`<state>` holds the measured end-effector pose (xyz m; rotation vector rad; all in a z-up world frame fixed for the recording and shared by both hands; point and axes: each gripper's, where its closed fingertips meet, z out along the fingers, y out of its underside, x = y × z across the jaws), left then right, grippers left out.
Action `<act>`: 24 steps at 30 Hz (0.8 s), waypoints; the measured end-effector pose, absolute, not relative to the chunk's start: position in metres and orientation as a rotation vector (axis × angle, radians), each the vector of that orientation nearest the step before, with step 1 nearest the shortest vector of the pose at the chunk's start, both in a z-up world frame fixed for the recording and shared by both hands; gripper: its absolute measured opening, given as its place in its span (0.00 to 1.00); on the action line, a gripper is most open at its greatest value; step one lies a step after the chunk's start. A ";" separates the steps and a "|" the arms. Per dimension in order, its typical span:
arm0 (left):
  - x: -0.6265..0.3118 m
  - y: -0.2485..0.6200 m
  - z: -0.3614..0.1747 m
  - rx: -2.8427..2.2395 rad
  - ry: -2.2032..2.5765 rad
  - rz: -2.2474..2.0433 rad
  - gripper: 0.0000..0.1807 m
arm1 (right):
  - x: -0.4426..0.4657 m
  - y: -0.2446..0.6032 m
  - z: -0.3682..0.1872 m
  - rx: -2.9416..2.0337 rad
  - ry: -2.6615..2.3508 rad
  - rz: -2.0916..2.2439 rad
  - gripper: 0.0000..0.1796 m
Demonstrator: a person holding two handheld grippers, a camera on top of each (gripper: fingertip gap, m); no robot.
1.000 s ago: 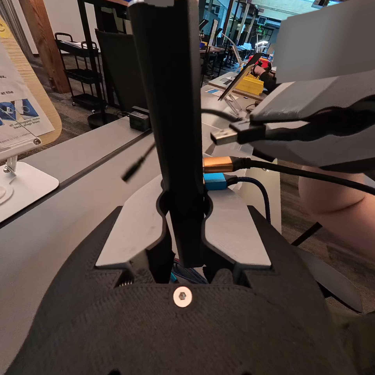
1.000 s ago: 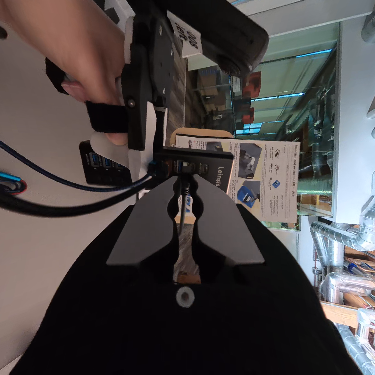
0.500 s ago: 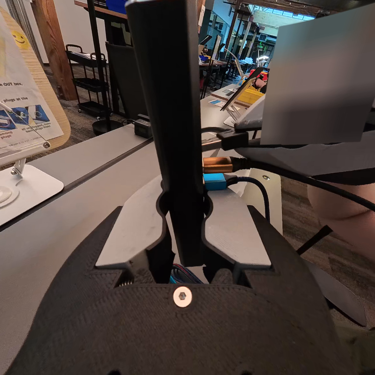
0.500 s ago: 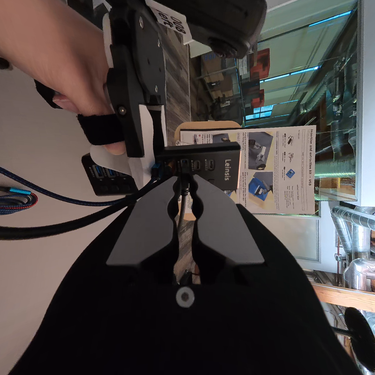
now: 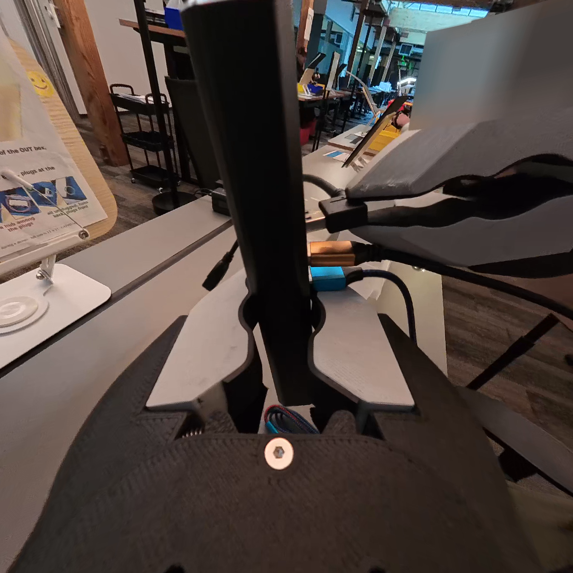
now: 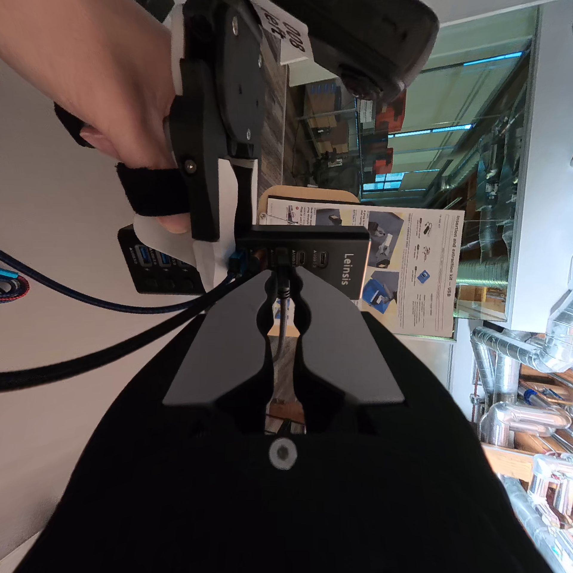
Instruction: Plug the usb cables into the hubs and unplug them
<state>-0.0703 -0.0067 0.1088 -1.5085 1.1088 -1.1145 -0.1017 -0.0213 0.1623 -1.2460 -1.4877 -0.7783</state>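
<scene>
The left gripper (image 5: 280,307) has its jaws clamped on a black USB hub (image 5: 254,173), holding it upright on edge above the grey surface (image 5: 93,356). Three plugs stand along the hub's right-hand side: a blue plug (image 5: 328,278) lowest, just above the jaw, a copper-coloured plug (image 5: 333,253) directly over it, and a black USB plug (image 5: 344,214) on top, pressed up to the hub's face. The right gripper (image 6: 280,276) has its jaws closed on that black plug, with the plug's grey cable (image 6: 281,328) running back between them. From the right wrist view the black plug sits in a port beside two free oval ports. A second black hub (image 6: 155,263) with blue ports lies on the surface behind the person's hand (image 6: 93,86). An instruction sheet on a stand (image 5: 46,173) stands near the hub.
</scene>
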 end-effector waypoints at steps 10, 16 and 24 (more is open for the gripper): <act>-0.074 -0.008 0.118 -1.437 1.092 -1.003 0.16 | -0.107 -0.028 0.166 -1.217 -1.529 -0.862 0.04; -0.076 -0.004 0.117 -1.442 1.101 -0.931 0.16 | -0.111 -0.027 0.165 -1.201 -1.570 -0.906 0.04; -0.072 -0.003 0.118 -1.395 1.116 -0.973 0.16 | -0.107 -0.027 0.163 -1.125 -1.614 -0.941 0.05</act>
